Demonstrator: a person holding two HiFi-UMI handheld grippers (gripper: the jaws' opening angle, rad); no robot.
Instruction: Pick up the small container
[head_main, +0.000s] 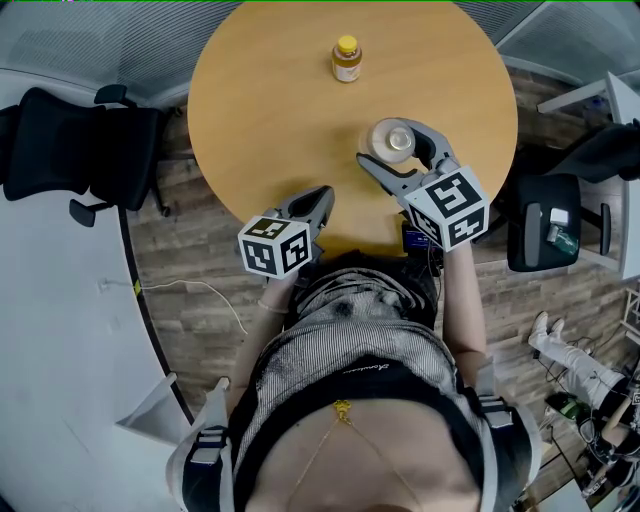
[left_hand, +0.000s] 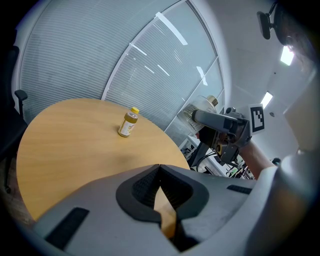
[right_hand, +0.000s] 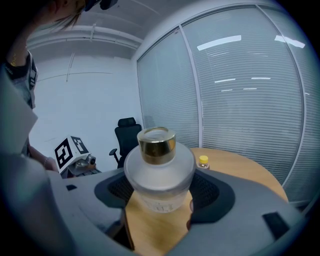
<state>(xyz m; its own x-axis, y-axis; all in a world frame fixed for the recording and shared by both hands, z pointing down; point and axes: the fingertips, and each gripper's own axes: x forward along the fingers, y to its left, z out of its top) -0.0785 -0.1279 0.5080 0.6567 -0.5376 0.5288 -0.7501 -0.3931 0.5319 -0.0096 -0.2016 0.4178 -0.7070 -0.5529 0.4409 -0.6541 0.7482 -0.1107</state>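
Observation:
A frosted glass container (head_main: 390, 140) with a gold cap sits between the jaws of my right gripper (head_main: 392, 143), which is shut on its sides. In the right gripper view the container (right_hand: 159, 172) stands upright and fills the gap of the right gripper (right_hand: 159, 196), a little above the round wooden table (right_hand: 240, 170). A small yellow-capped bottle (head_main: 347, 59) stands alone at the table's far side, also visible as the bottle (left_hand: 128, 123) and the bottle (right_hand: 203, 162). My left gripper (head_main: 325, 194) is shut and holds nothing, over the table's near edge (left_hand: 75, 145).
A black office chair (head_main: 80, 145) stands left of the table (head_main: 270, 120), and another chair (head_main: 545, 220) stands to the right. Glass walls with blinds (left_hand: 100, 65) lie beyond the table. A white cable (head_main: 190, 287) runs across the wooden floor.

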